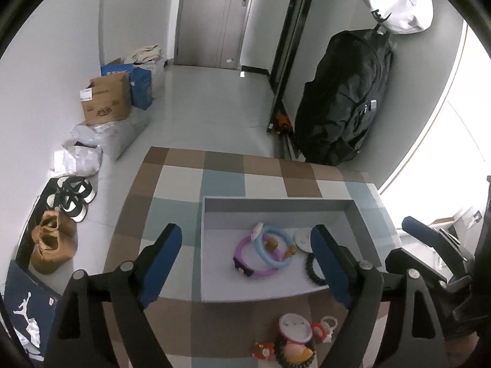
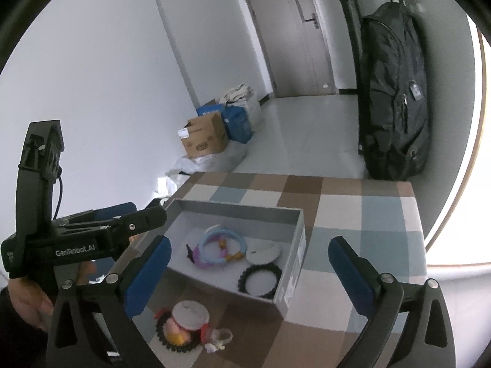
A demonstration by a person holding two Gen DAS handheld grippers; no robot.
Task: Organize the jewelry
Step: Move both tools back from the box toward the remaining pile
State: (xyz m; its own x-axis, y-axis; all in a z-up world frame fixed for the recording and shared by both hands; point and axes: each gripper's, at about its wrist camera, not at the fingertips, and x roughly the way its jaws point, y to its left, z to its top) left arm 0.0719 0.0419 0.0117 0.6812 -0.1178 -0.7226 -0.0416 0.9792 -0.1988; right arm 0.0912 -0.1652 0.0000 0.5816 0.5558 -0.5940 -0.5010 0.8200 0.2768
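Hovering over box [image 1: 277, 207], both grippers agape

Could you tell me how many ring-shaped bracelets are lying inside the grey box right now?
3: a purple bracelet and a blue bracelet overlapping mid-box, and a black beaded bracelet near the front right corner.

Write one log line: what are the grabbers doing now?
left gripper: open, empty | right gripper: open, empty | box: bracelets inside | table: trinkets left
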